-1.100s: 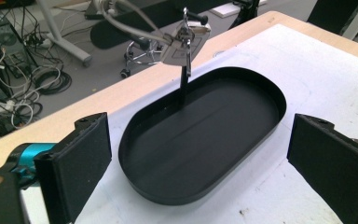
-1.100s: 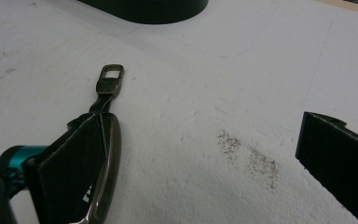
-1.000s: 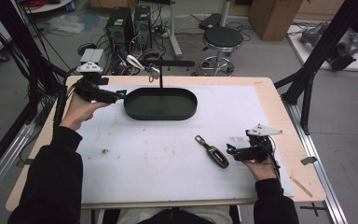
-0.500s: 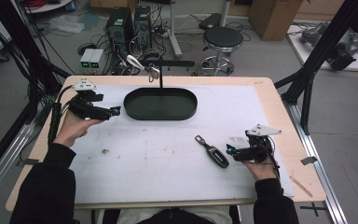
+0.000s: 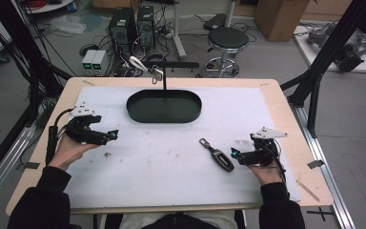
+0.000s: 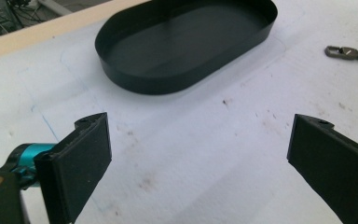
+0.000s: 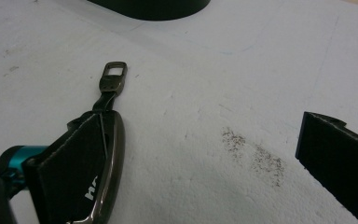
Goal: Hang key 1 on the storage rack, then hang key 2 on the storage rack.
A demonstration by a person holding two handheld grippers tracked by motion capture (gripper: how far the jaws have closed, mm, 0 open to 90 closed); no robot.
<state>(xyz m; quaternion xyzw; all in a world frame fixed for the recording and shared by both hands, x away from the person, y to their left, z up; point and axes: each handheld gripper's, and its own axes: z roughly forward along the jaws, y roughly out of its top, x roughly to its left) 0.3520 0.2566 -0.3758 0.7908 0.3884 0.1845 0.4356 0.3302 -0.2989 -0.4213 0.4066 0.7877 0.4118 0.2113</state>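
The left gripper [image 5: 113,135], jaws spread wide and empty, had been drawn back from the black oval tray [image 5: 164,106] toward the table's left edge. The car key fob [image 5: 217,155] lay unmoved on the white mat [image 5: 171,162], just beside the open-jawed right gripper [image 5: 234,153].

Black sleeves, black tongs [image 5: 113,135] w/ teal bits — grey top plates.
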